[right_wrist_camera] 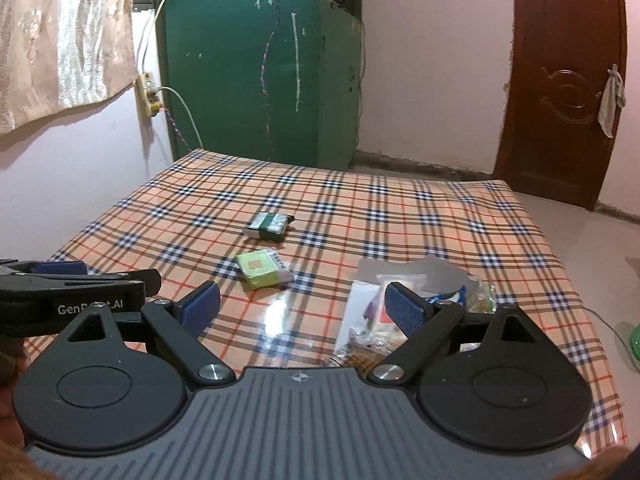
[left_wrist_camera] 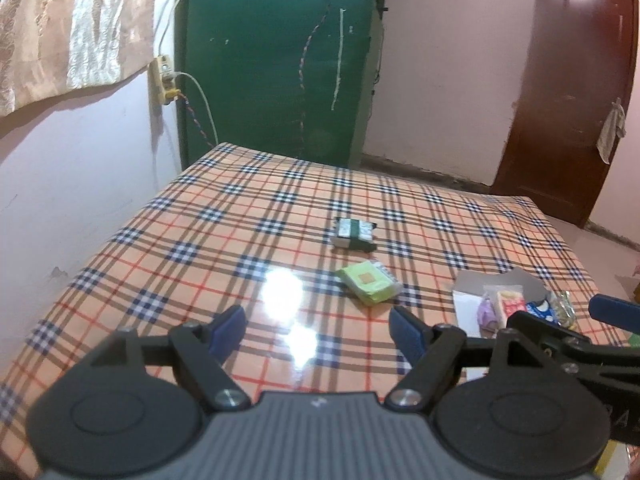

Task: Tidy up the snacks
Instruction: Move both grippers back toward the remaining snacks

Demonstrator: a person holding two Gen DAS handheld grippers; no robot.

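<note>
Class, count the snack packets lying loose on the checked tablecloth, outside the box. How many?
2. A dark green and white packet lies near the table's middle; a light green packet lies just in front of it. More packets fill the box, some hidden.

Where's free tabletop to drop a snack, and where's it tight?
Free: the left half of the plaid tablecloth, between the wall and the green packet, and the far strip beyond the dark green-banded pack. Crowded: the near-right corner, where the box of snacks sits beside the right gripper.
</note>
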